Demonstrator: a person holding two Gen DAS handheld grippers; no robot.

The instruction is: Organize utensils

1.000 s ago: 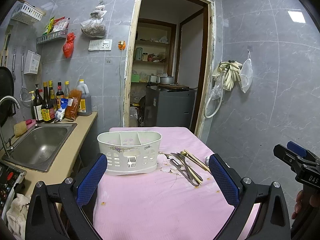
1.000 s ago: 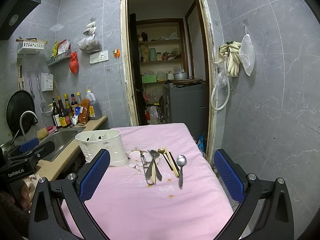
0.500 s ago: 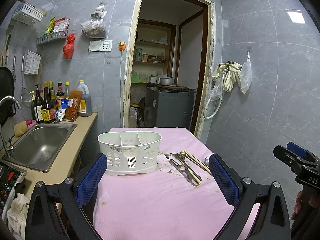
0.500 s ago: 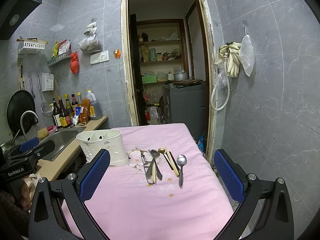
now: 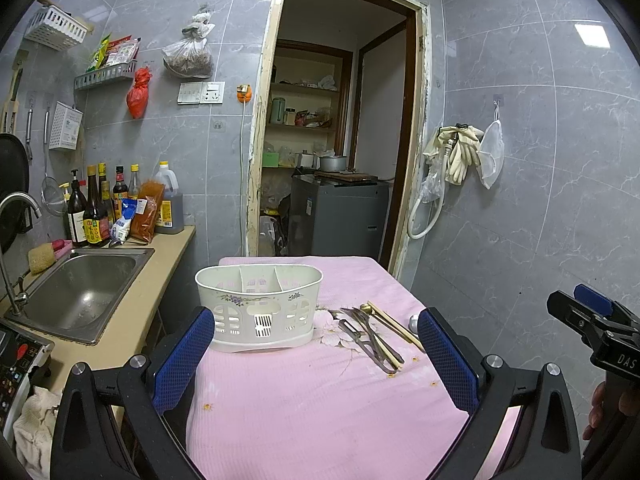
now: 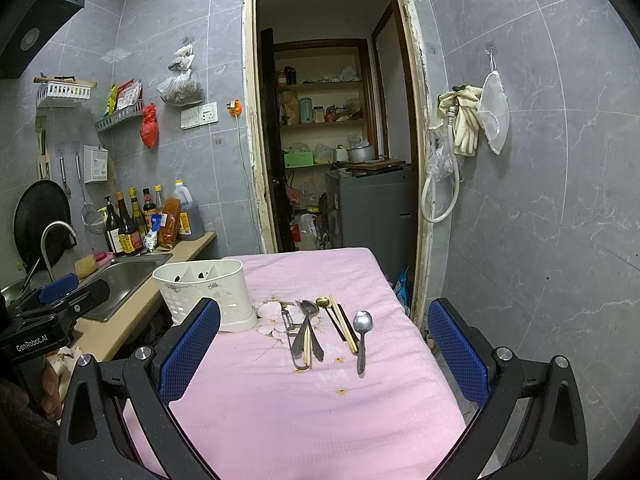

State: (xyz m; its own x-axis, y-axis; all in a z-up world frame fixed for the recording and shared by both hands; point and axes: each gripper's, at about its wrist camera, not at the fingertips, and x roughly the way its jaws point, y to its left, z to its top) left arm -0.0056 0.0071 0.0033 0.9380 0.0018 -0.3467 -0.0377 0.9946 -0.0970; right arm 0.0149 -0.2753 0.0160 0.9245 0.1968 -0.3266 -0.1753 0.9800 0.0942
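A white utensil caddy (image 5: 259, 307) with three compartments stands on the pink tablecloth (image 5: 320, 400); it also shows in the right wrist view (image 6: 208, 292). To its right lie several utensils: a peeler (image 6: 291, 336), spoons (image 6: 310, 320), chopsticks (image 6: 344, 328) and a lone steel spoon (image 6: 362, 338). In the left wrist view the same pile (image 5: 376, 336) lies right of the caddy. My left gripper (image 5: 316, 360) is open and empty, held above the table's near part. My right gripper (image 6: 324, 356) is open and empty, facing the utensils.
A sink (image 5: 80, 288) and counter with bottles (image 5: 104, 208) lie left of the table. A doorway (image 5: 332, 140) with a grey cabinet is behind the table. Gloves and a hose hang on the right wall (image 5: 456, 160).
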